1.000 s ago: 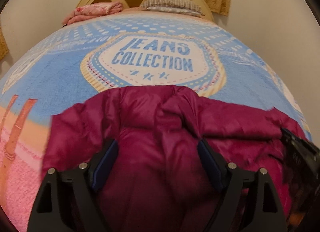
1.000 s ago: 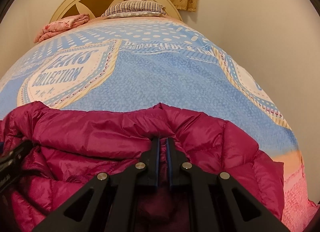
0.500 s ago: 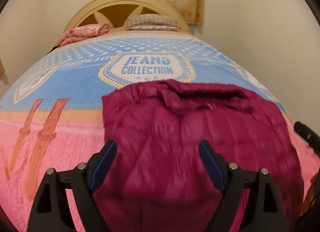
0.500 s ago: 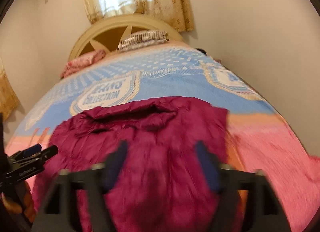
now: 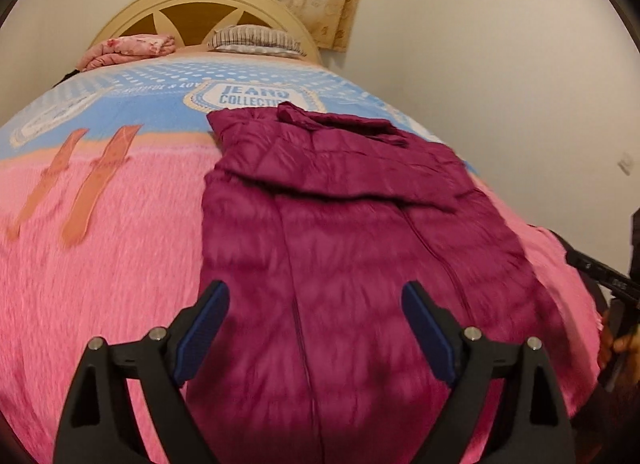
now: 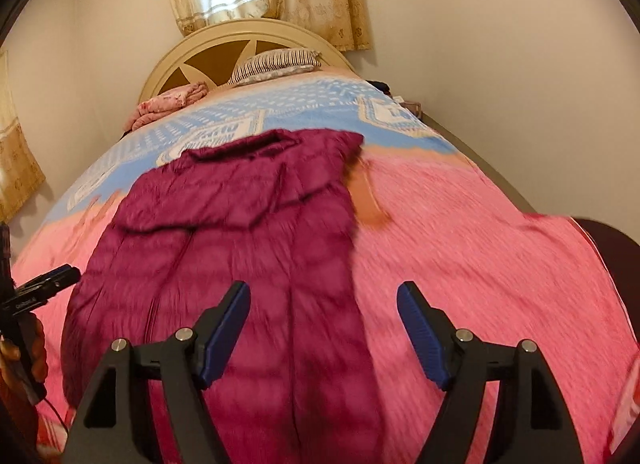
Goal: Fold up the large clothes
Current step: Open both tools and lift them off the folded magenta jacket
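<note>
The maroon puffer jacket point(image 5: 360, 232) lies flat on the bed's pink-and-blue blanket point(image 5: 100, 284), collar toward the headboard point(image 6: 224, 43). Left claw point(image 5: 316, 324) spread wide, nothing between its pads. The right claw point(image 6: 324, 328) – jaws just opened – is empty too. Only the right view shows the bed's far edge; each view catches the other claw at its margin.
</note>
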Demonstrator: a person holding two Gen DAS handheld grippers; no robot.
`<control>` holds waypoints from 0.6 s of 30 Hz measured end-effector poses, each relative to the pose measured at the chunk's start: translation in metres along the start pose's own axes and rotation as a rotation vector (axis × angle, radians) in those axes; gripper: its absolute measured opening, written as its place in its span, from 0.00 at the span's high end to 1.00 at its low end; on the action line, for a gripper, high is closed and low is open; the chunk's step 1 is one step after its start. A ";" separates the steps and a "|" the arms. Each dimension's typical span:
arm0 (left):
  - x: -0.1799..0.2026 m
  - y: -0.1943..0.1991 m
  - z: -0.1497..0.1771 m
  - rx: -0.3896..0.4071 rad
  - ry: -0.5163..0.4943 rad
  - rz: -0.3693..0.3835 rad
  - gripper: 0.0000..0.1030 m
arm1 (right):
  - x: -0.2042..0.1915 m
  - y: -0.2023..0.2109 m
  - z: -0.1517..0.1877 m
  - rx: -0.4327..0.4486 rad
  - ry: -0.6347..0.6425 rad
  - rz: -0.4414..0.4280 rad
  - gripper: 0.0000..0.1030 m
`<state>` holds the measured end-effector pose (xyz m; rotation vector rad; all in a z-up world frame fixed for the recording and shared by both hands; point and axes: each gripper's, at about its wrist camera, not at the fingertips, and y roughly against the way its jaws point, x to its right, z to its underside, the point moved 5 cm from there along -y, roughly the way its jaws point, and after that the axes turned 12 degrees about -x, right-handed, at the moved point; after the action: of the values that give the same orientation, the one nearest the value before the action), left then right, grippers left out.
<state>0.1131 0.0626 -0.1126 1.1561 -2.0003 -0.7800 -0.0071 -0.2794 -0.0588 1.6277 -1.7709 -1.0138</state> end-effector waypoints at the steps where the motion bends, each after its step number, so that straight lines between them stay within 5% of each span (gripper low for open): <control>1: -0.001 0.005 0.008 0.003 -0.002 0.011 0.12 | 0.004 0.003 0.008 -0.016 -0.002 0.006 0.26; 10: -0.021 0.016 0.075 -0.050 0.019 0.016 0.12 | 0.020 -0.011 0.087 -0.170 0.001 0.029 0.26; 18: -0.049 0.009 0.114 -0.109 0.129 0.009 0.12 | -0.003 -0.007 0.106 -0.175 0.096 0.046 0.29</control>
<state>0.0360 0.1280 -0.1854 1.1056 -1.8330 -0.7806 -0.0872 -0.2576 -0.1256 1.4955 -1.6026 -1.0212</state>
